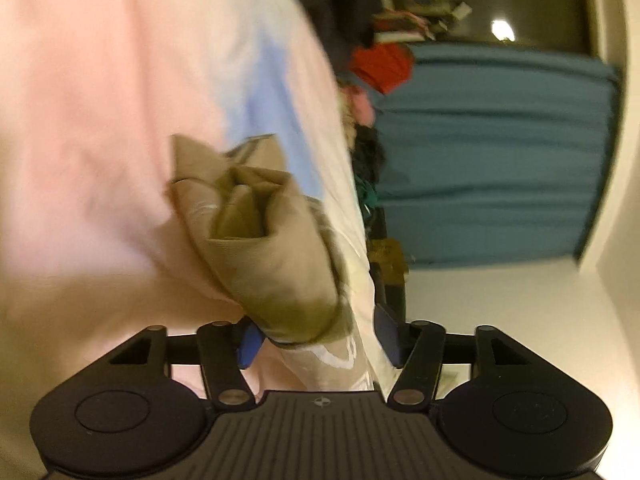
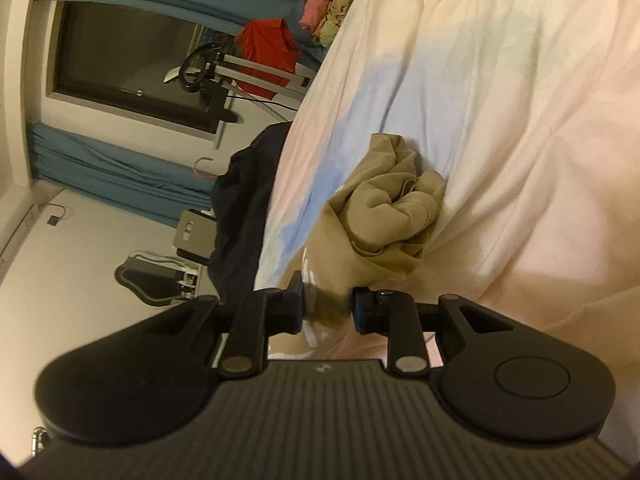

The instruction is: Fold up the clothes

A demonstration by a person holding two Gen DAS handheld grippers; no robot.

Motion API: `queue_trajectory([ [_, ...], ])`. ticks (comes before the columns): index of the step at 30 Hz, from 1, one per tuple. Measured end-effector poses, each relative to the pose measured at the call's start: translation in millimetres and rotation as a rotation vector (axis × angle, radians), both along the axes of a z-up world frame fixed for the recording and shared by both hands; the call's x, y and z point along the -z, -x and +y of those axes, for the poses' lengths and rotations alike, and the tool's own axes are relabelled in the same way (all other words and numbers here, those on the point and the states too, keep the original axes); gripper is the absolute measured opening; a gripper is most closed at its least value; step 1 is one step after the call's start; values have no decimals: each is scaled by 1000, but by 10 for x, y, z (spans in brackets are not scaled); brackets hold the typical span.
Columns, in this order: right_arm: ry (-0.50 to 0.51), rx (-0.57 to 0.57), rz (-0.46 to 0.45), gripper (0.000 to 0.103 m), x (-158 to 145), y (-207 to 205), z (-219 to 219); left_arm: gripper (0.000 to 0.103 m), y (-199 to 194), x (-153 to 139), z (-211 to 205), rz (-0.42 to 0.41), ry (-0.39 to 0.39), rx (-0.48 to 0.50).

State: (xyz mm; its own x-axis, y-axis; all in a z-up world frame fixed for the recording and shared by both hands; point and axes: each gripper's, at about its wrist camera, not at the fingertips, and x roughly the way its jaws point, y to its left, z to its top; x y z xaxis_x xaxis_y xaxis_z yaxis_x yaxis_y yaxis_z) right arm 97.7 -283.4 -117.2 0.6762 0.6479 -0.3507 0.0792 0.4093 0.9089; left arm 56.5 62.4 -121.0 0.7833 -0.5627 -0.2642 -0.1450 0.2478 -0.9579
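Observation:
A tan garment (image 1: 272, 248) lies bunched on a bed sheet (image 1: 100, 120) of pale pink, cream and blue. My left gripper (image 1: 318, 340) is open, and the garment's lower end hangs between its fingers, close to the left blue pad (image 1: 249, 346). In the right wrist view the same tan garment (image 2: 384, 208) is crumpled against the sheet (image 2: 520, 120). My right gripper (image 2: 328, 310) is shut on a gathered end of it. A glossy pale patch shows on the cloth at both grippers.
Teal curtains (image 1: 500, 152) (image 2: 140, 172) hang beside a dark window (image 2: 128, 52). A red garment (image 1: 382, 66) (image 2: 268, 48) and a heap of mixed clothes (image 2: 332, 12) sit at the bed's edge. A dark garment (image 2: 240, 208) drapes over the side, near a metal stand (image 2: 240, 72).

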Motion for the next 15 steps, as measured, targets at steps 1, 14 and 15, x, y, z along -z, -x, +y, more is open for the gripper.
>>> queue_trajectory([
  [1,-5,1,10,28,-1,-5,-13,72,-31,-38,-22,-13,-11,15],
  [14,-45,-27,60,69,-25,-1,23,73,-25,10,218,-13,-82,79],
  [15,-24,-17,48,69,-56,11,14,73,2,26,253,-13,-83,82],
])
